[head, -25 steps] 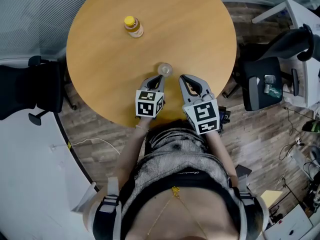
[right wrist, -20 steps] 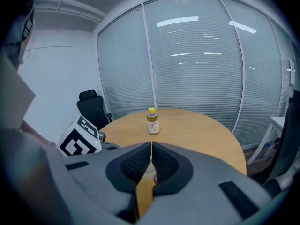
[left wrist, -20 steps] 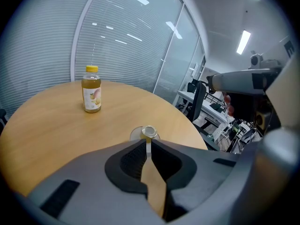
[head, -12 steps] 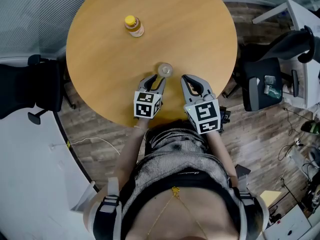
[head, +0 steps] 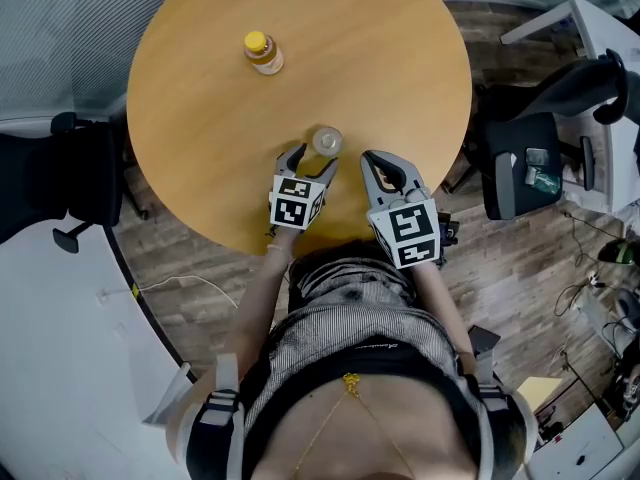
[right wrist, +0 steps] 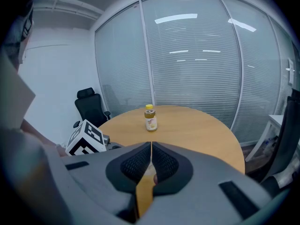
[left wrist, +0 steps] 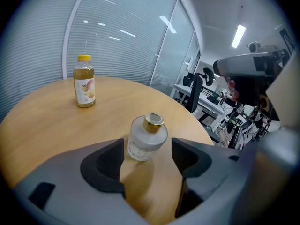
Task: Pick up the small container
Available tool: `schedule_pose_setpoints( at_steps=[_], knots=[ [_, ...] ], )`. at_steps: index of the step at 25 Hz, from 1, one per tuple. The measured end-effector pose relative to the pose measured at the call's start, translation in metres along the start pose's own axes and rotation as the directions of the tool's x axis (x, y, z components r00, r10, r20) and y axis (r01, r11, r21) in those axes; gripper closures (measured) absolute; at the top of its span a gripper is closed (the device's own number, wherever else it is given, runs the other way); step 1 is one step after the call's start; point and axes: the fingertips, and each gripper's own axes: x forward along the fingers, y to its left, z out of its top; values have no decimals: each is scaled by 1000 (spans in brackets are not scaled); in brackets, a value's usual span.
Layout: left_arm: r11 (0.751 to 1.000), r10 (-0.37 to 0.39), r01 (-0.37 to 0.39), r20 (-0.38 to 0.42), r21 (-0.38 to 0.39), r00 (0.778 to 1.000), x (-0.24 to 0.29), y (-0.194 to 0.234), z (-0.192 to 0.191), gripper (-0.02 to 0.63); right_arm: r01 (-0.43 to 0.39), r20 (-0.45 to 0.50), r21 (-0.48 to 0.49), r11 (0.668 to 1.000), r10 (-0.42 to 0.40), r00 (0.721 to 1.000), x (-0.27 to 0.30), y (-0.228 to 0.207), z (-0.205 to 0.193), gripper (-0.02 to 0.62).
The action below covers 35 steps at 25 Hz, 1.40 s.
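Observation:
The small container (left wrist: 146, 138) is a squat frosted-glass bottle with a gold cap, upright on the round wooden table (head: 200, 138) near its front edge; in the head view the container (head: 327, 141) is just beyond my left gripper (head: 309, 158). That left gripper (left wrist: 147, 159) has its jaws opening, one on each side of the bottle's near side, pads not touching it. My right gripper (head: 385, 169) hovers to the bottle's right, and its jaws (right wrist: 151, 165) meet with nothing between them.
A juice bottle (head: 262, 52) with a yellow cap stands farther back on the table, left of centre; the juice bottle (left wrist: 85, 81) is also upright in the left gripper view. Black office chairs (head: 545, 138) flank the table on both sides.
The left gripper's jaws have spread apart and moved forward toward the small container. The right gripper has stayed in place.

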Motion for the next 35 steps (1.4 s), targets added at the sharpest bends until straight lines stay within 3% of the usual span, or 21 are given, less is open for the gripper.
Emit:
schedule_pose_setpoints(
  at_steps=[7,14,24,35],
  knots=[
    [1000,-19,20,-52,10,998,23,-1,-6,252,3,-14,9,1000,-3,1000,2,-2,-3,574],
    [1000,-3,4,-48,14,999,41,-1,-2,252,6,-21,9,1000,-5,1000,4,-6,-4,574],
    [996,38,-37,-7,83,999,45,4,8,252,-9,-18,14,1000,9,1000,8,-6,-1,574],
    [995,33,-33,7,94,999,45,2,10,253,-10,-17,14,1000,10,1000,6,-5,-1,574]
  ],
)
